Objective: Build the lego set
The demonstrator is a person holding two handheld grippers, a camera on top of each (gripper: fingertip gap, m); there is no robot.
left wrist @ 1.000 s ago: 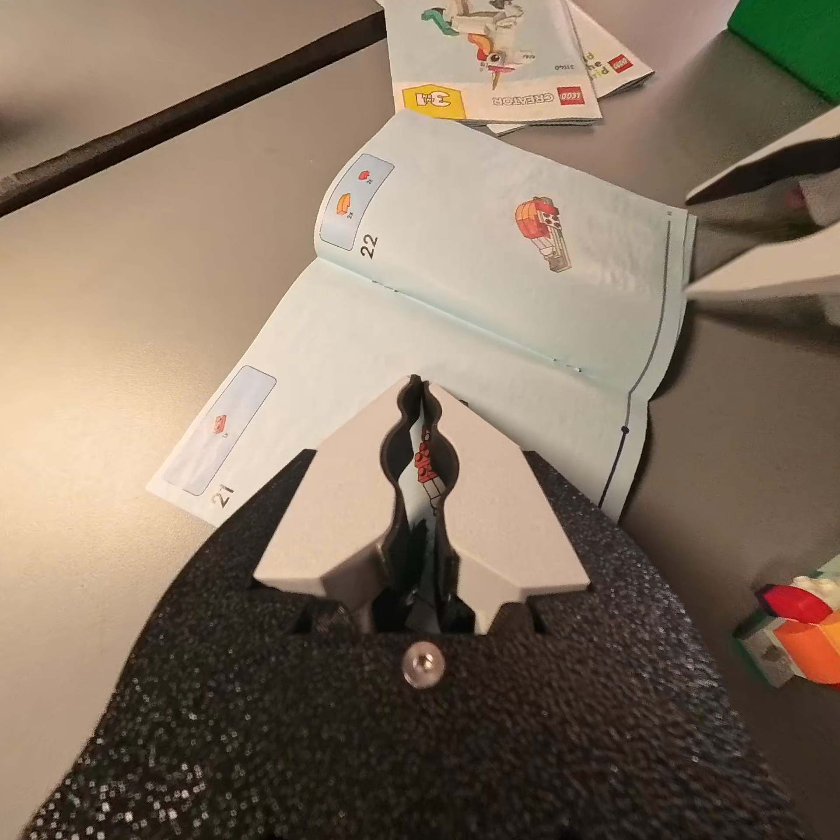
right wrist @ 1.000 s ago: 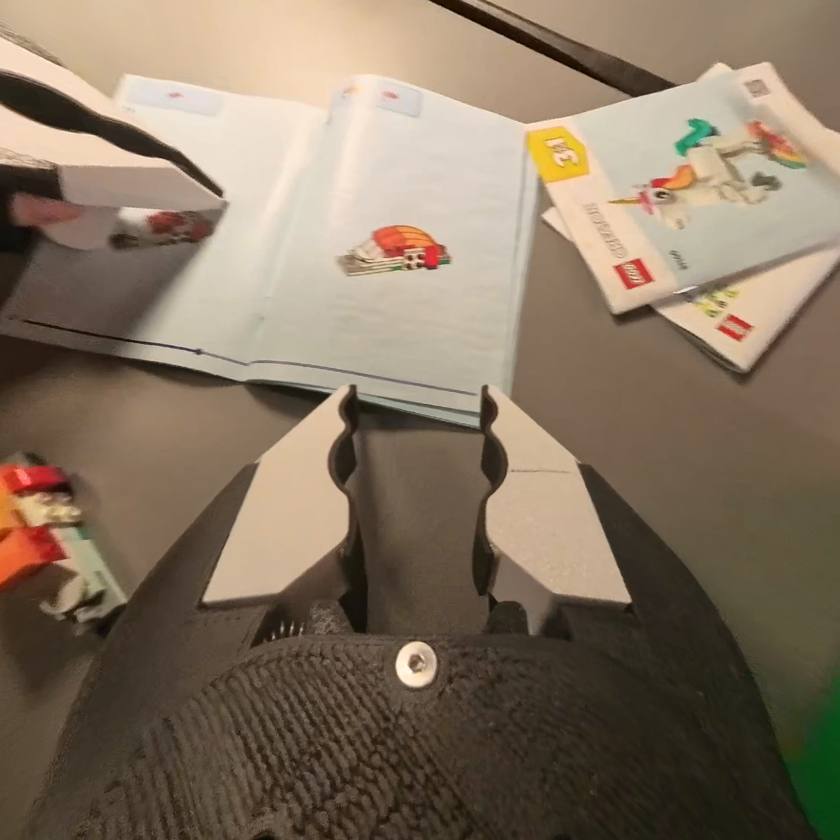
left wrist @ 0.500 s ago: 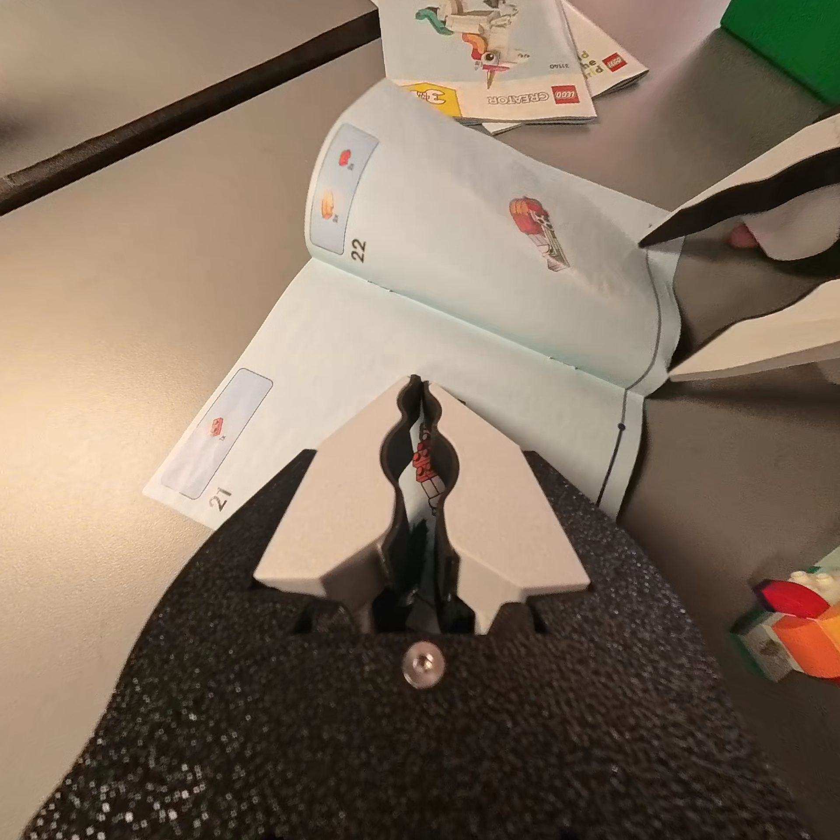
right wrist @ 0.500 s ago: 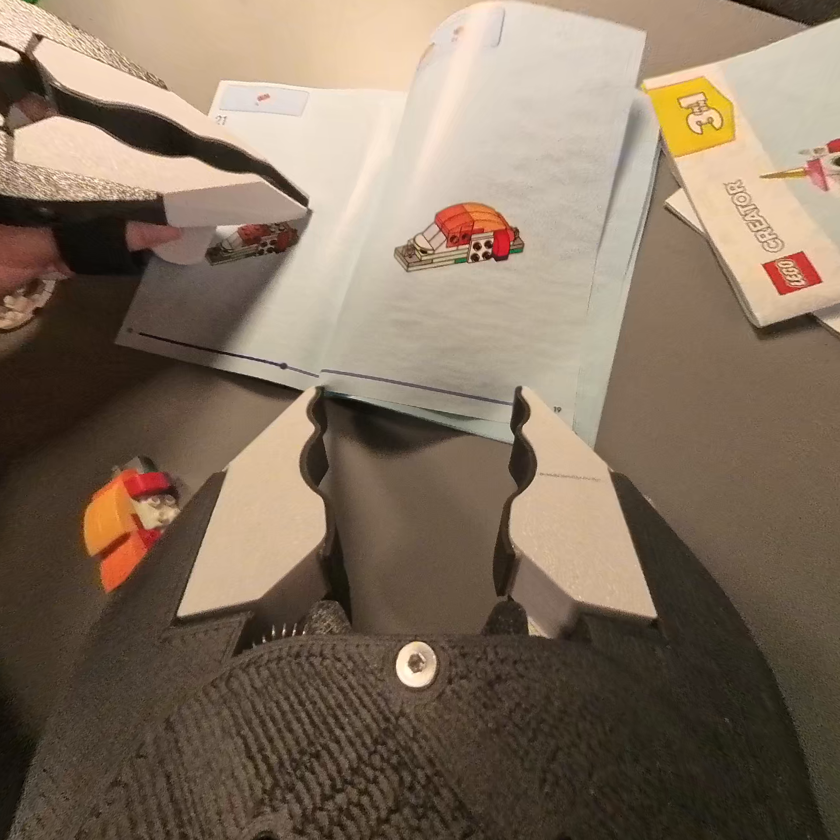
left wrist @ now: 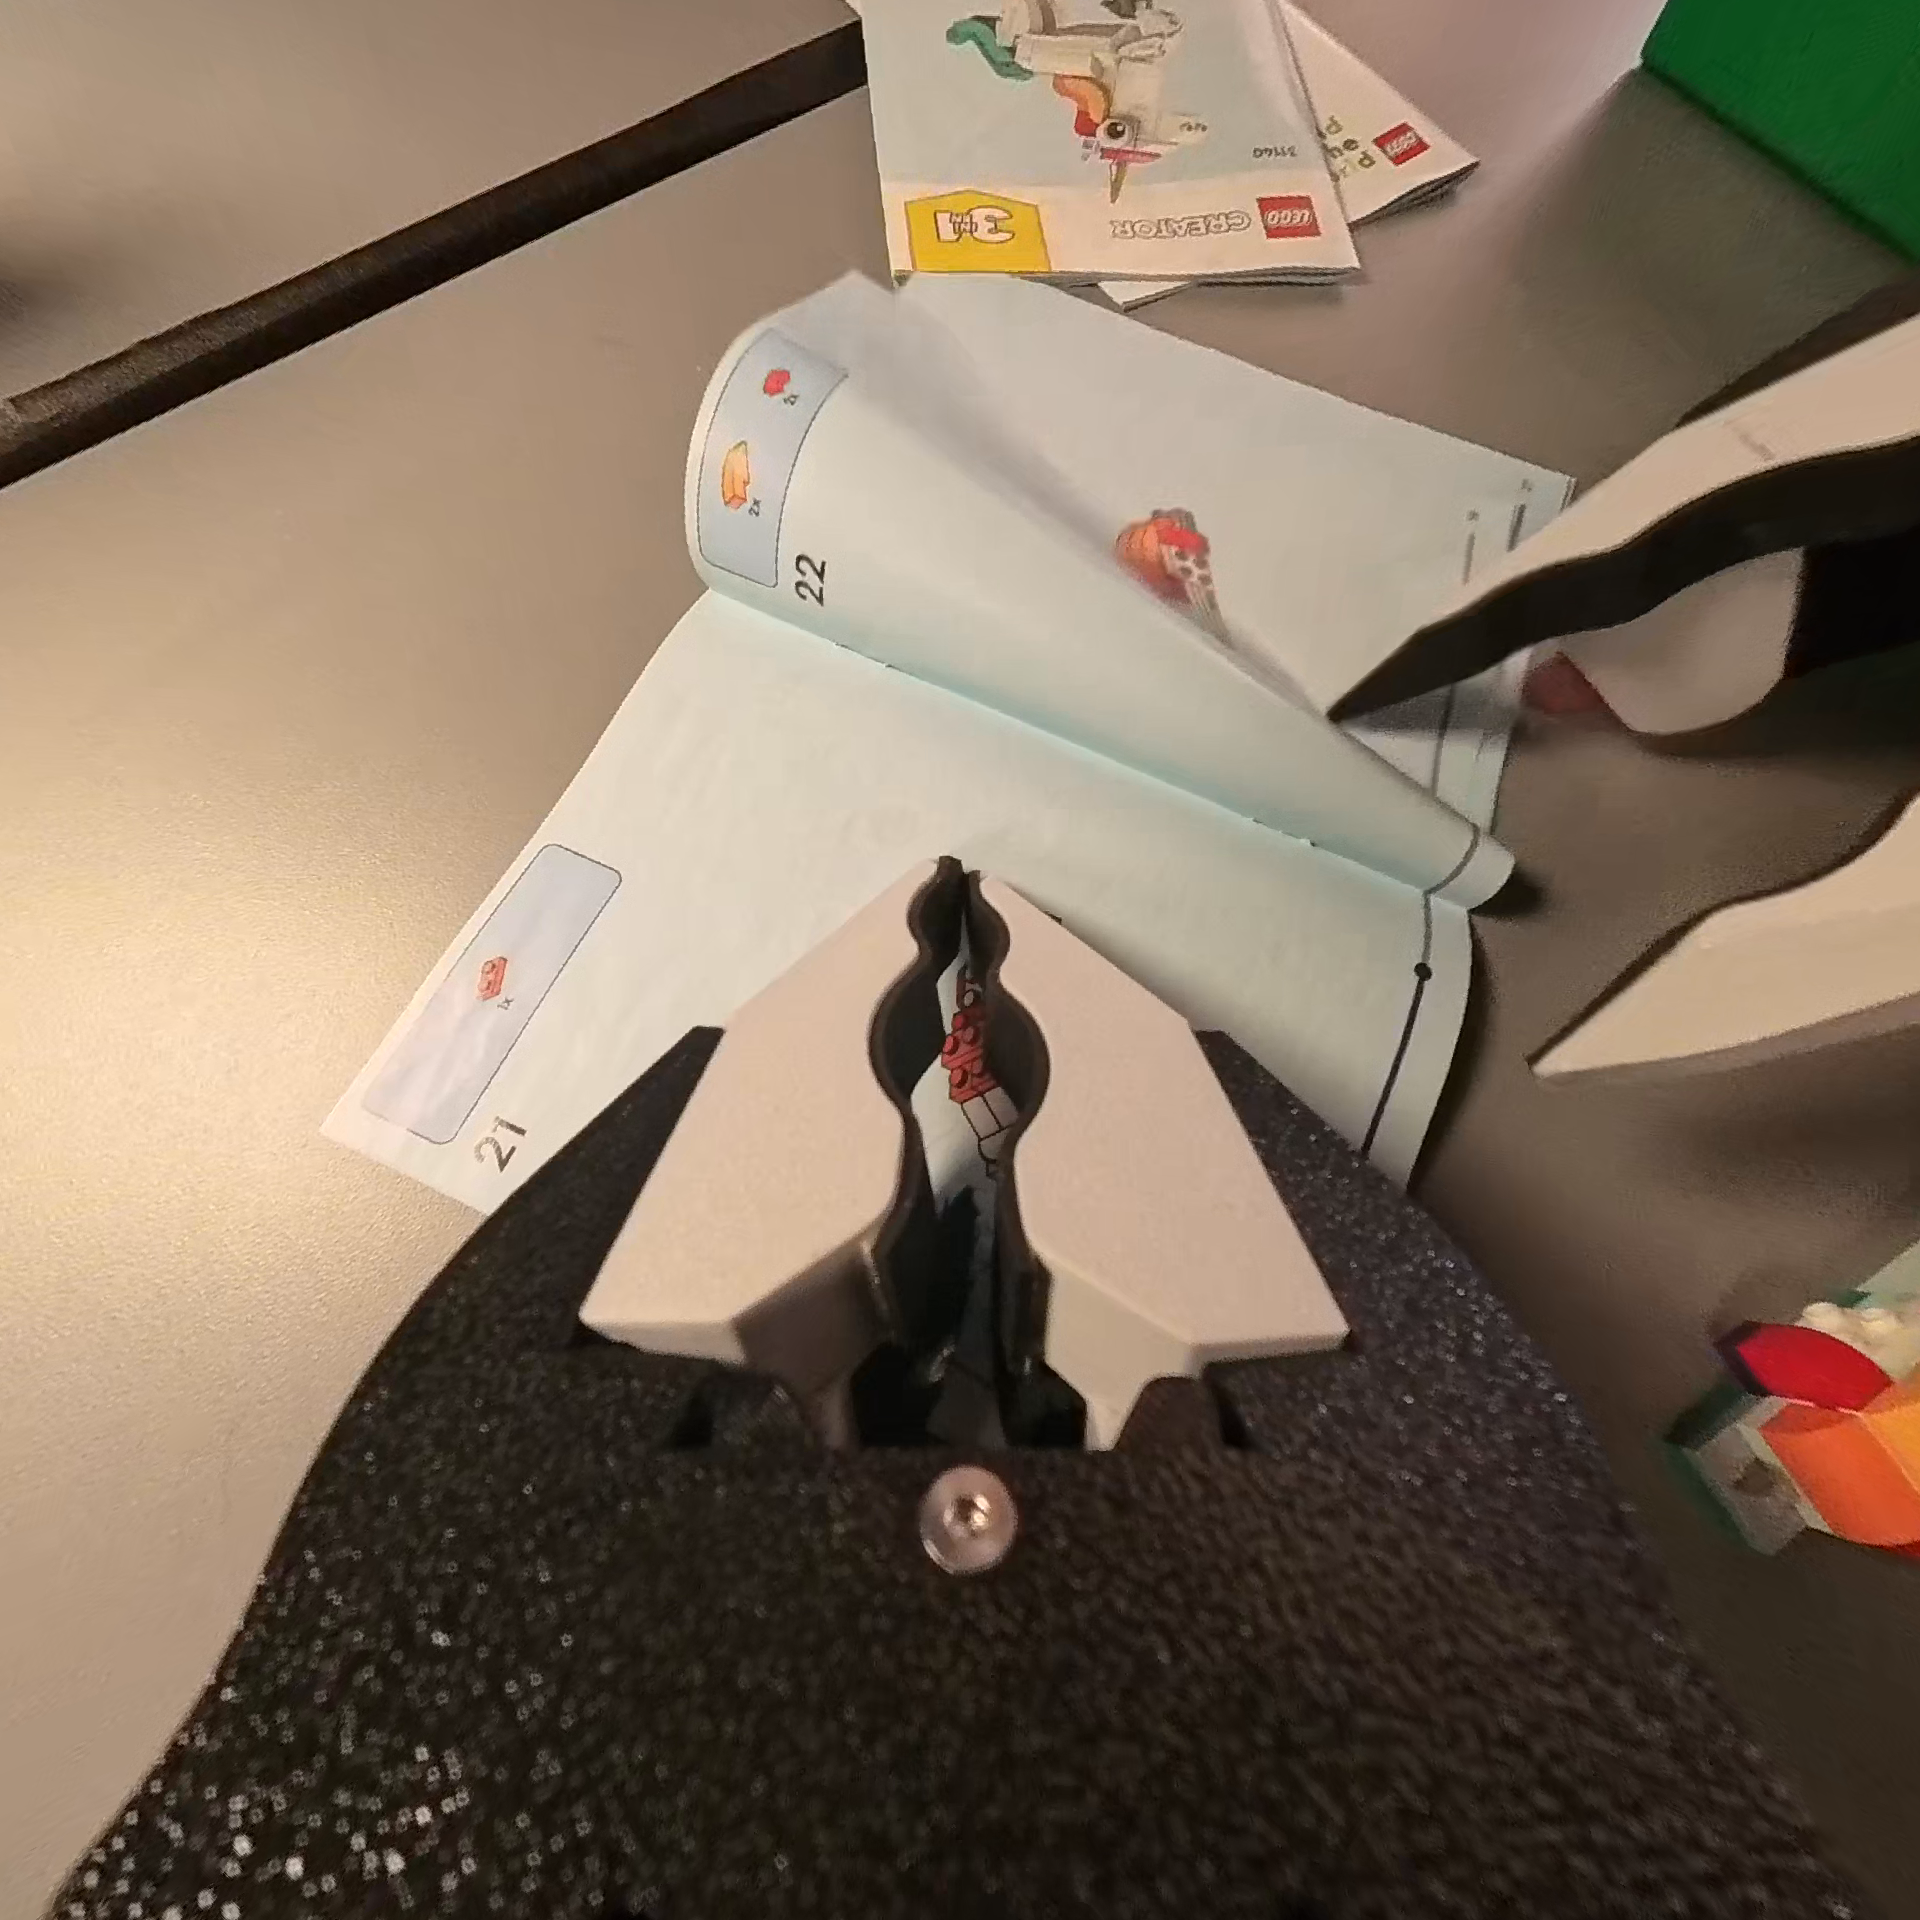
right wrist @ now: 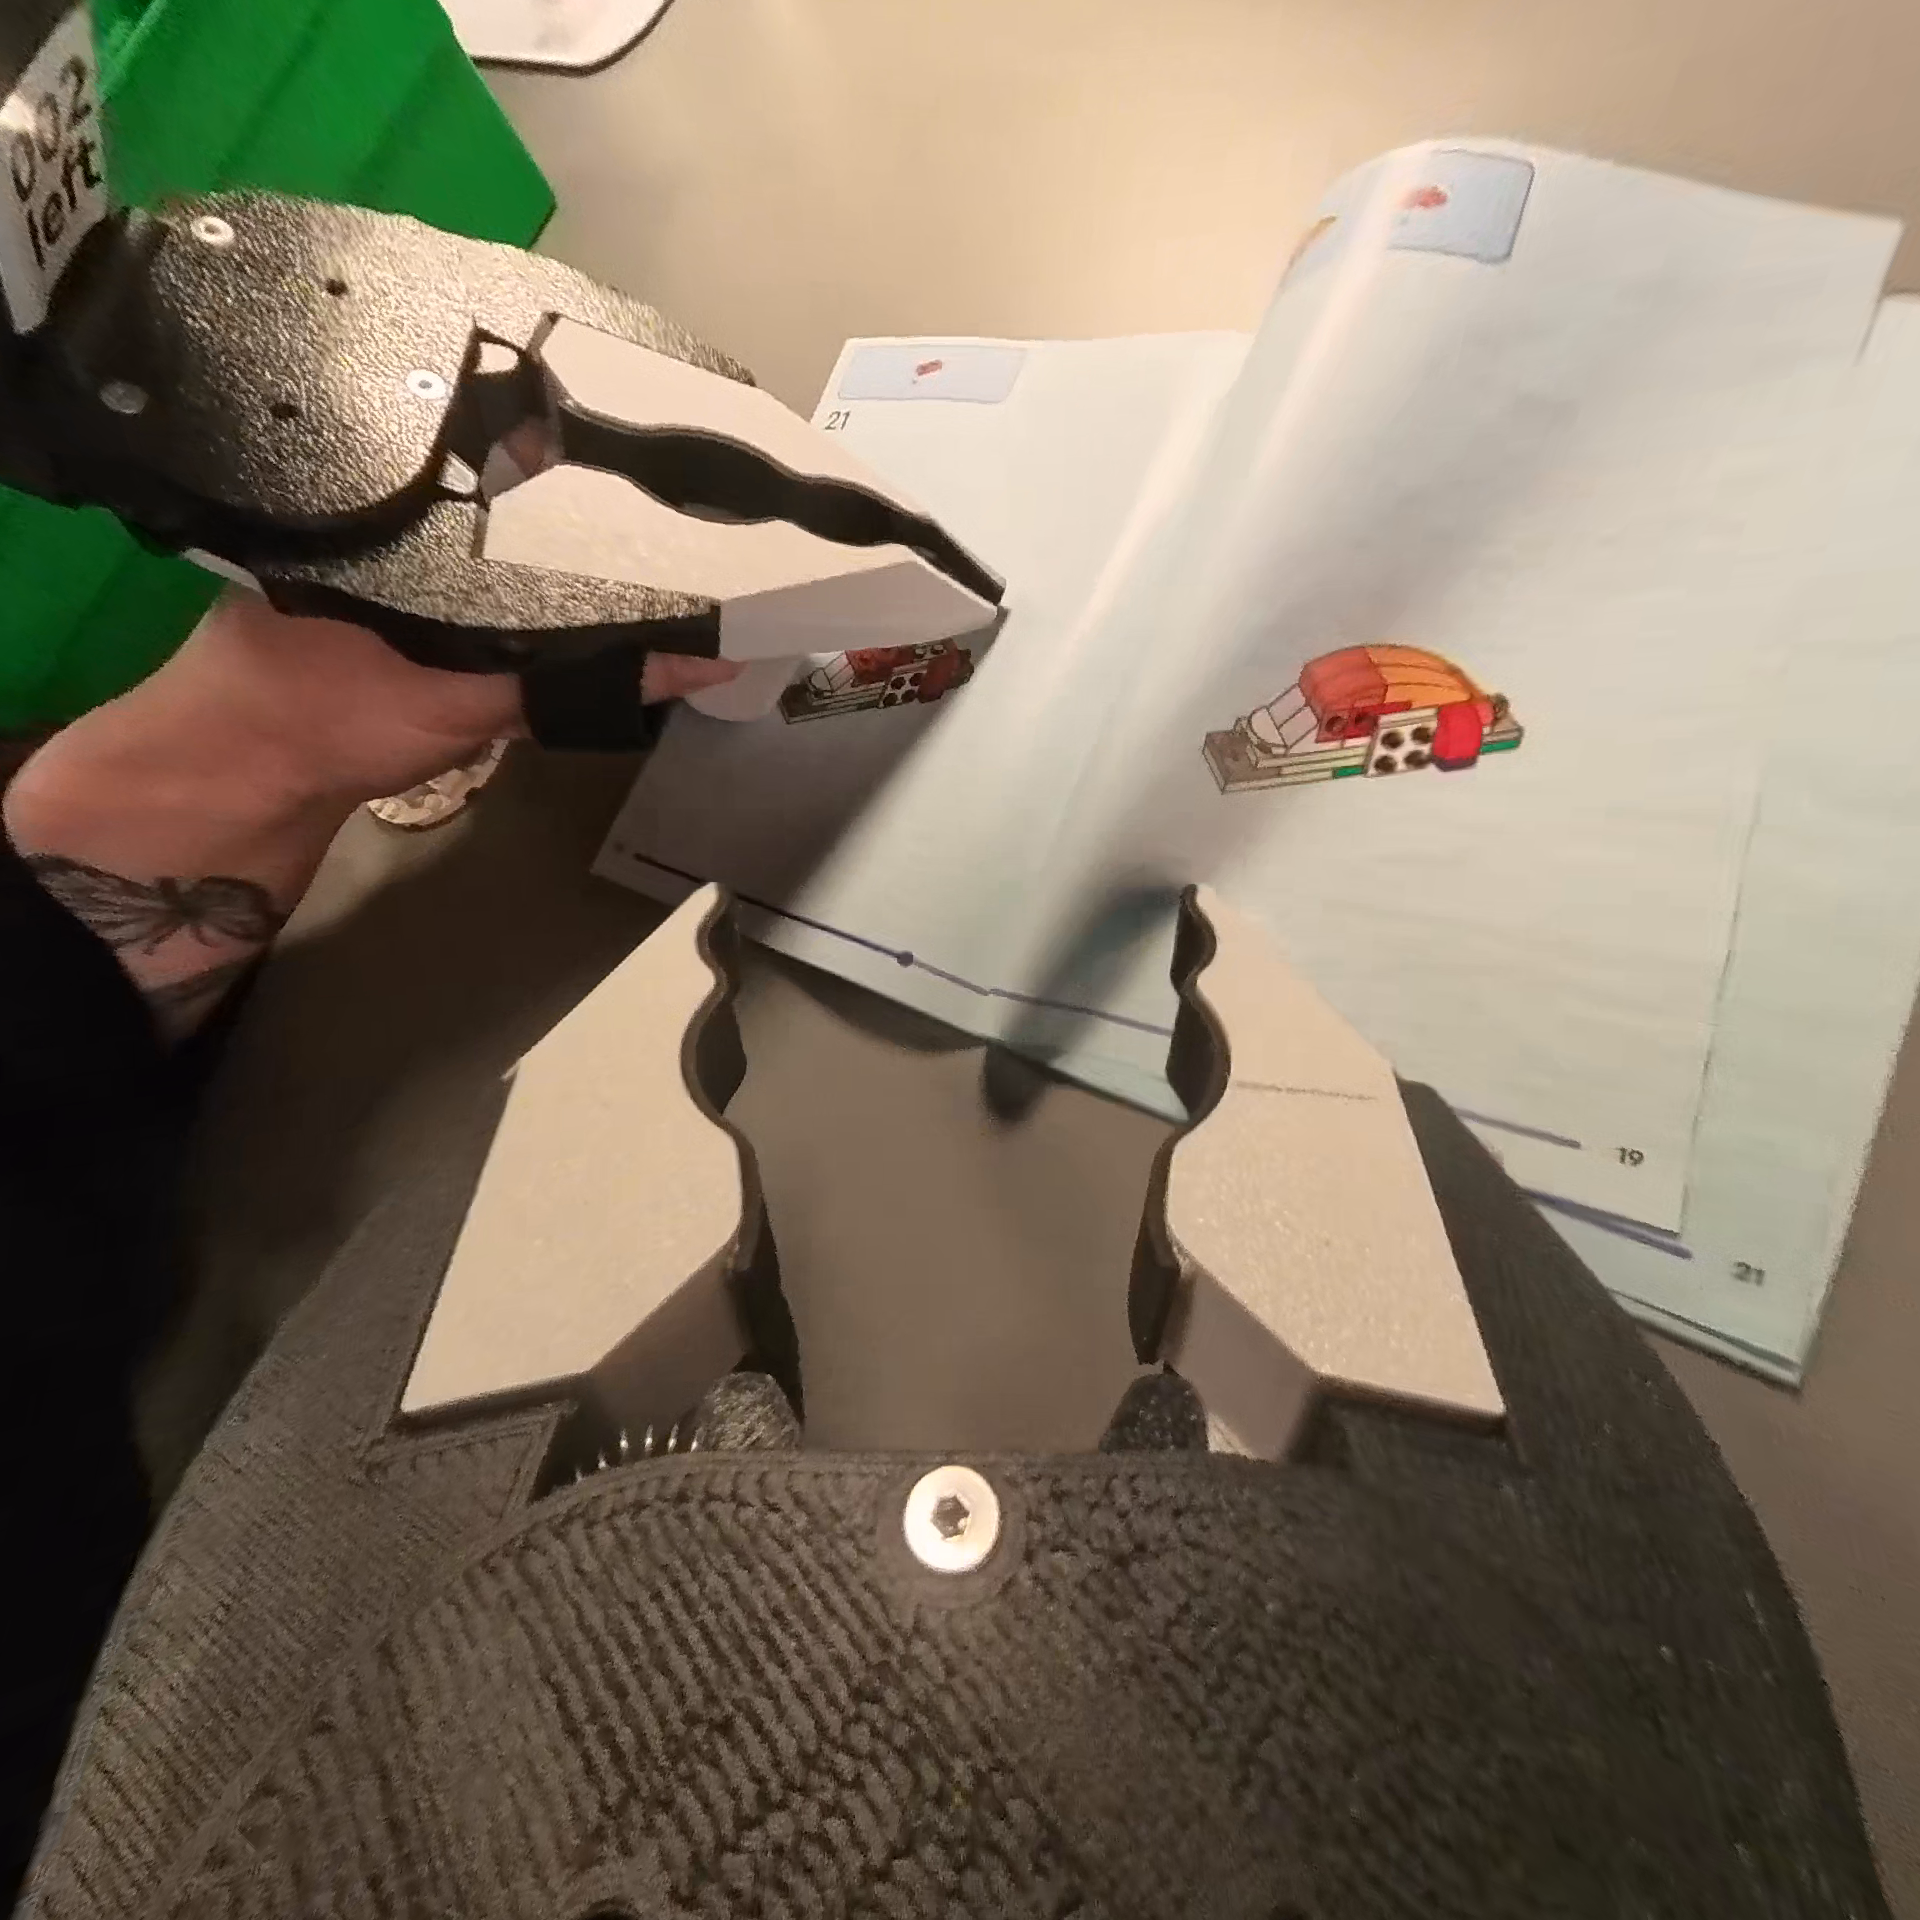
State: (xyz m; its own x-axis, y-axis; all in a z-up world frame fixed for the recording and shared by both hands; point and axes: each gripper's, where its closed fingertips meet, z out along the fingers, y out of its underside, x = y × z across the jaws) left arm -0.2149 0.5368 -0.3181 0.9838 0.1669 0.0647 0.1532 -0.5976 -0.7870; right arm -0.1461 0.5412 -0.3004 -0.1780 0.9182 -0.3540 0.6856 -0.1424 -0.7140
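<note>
An open pale-blue instruction booklet (left wrist: 831,790) lies on the grey table. My left gripper (left wrist: 954,883) is shut and empty, with its tips resting on the booklet's left page; it also shows in the right wrist view (right wrist: 987,608). My right gripper (right wrist: 956,914) is open at the booklet's lower edge. The raised right-hand page (right wrist: 1351,582) curls up, and its lower edge sits between the right fingers. The left wrist view shows the right gripper (left wrist: 1434,888) with its jaws above and below that page corner. A part-built orange, red and white lego model (left wrist: 1829,1455) lies beside the booklet.
Two closed booklets (left wrist: 1101,156) lie beyond the open one. A green bin (left wrist: 1808,94) stands at the far right and also shows in the right wrist view (right wrist: 312,135). A black strip (left wrist: 416,281) crosses the table. A person's hand (right wrist: 260,748) holds the left gripper. Across from one pair of fingers to the other is roughly 8 cm.
My right gripper has moved in to the booklet's edge. The right-hand page has lifted off and curls over toward the spine. My left gripper has stayed put on the left page.
</note>
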